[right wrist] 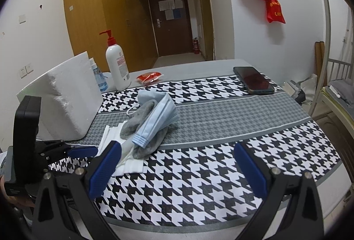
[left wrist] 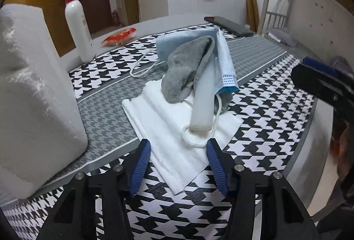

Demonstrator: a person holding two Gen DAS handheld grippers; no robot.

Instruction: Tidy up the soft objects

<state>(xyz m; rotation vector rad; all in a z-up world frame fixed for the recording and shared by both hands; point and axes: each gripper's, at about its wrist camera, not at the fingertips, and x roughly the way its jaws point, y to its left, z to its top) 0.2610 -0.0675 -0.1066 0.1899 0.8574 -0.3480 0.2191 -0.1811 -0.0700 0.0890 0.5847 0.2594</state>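
Note:
A pile of soft things lies on the houndstooth cloth. A white folded towel (left wrist: 163, 127) is at the bottom, with a grey sock (left wrist: 185, 71) on it and a light blue face mask (left wrist: 223, 56) draped over both. A pale tube-shaped piece (left wrist: 202, 105) leans out of the pile. My left gripper (left wrist: 178, 150) is open and empty, just in front of the towel's near edge. In the right wrist view the pile shows the towel (right wrist: 110, 138), the sock (right wrist: 139, 120) and the mask (right wrist: 159, 116). My right gripper (right wrist: 177, 151) is open and empty, to the right of the pile.
A white foam block (left wrist: 33, 93) stands at the left, also seen in the right wrist view (right wrist: 66, 102). A white pump bottle (right wrist: 117, 65), a small blue bottle (right wrist: 99, 78), a red packet (right wrist: 149, 77) and a black phone (right wrist: 254, 80) lie further back. The table edge (right wrist: 331, 175) runs at the right.

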